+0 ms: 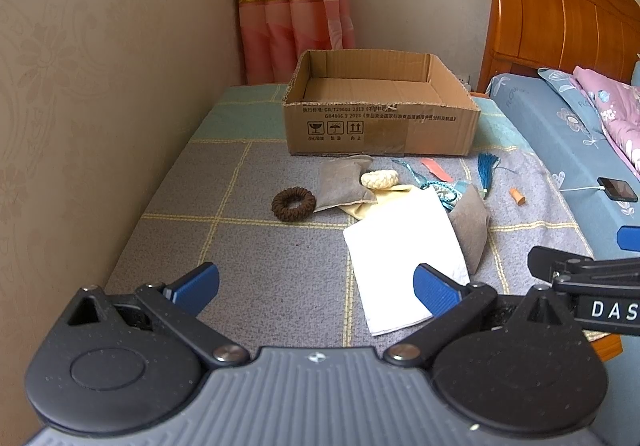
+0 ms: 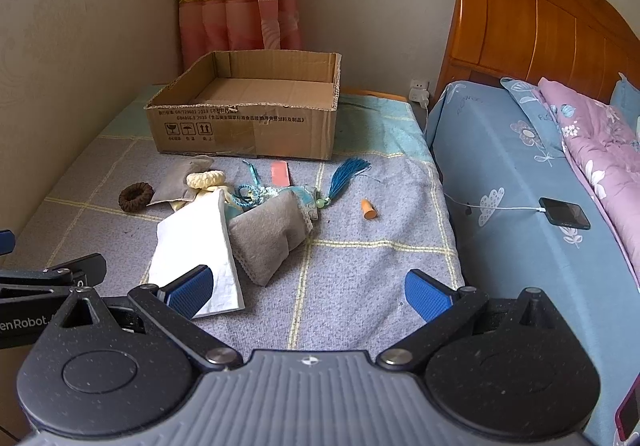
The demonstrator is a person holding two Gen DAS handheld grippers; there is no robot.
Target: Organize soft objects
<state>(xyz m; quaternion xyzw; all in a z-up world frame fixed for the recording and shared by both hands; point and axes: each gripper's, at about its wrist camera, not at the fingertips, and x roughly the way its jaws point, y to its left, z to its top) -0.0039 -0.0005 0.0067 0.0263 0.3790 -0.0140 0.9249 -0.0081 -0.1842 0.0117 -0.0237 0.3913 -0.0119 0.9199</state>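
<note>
An open, empty cardboard box point(image 1: 380, 122) point(image 2: 244, 126) stands at the back of a checked blanket. In front of it lie a brown scrunchie point(image 1: 293, 204) point(image 2: 135, 197), a cream scrunchie point(image 1: 379, 179) point(image 2: 205, 179), two grey pouches point(image 1: 342, 186) point(image 2: 268, 236), a white cloth point(image 1: 404, 254) point(image 2: 196, 246), a blue tassel point(image 1: 487, 171) point(image 2: 346, 176) and a teal sachet point(image 2: 276, 194). My left gripper point(image 1: 316, 290) is open and empty, low over the blanket's near part. My right gripper point(image 2: 308, 292) is open and empty beside the white cloth.
A small orange piece point(image 1: 517, 196) point(image 2: 369, 209) and a pink strip point(image 2: 280, 170) lie on the blanket. A bed with blue sheet point(image 2: 520, 182), pink quilt and a charging phone point(image 2: 564, 212) borders the right. Walls and a curtain point(image 1: 292, 2) close the left and back.
</note>
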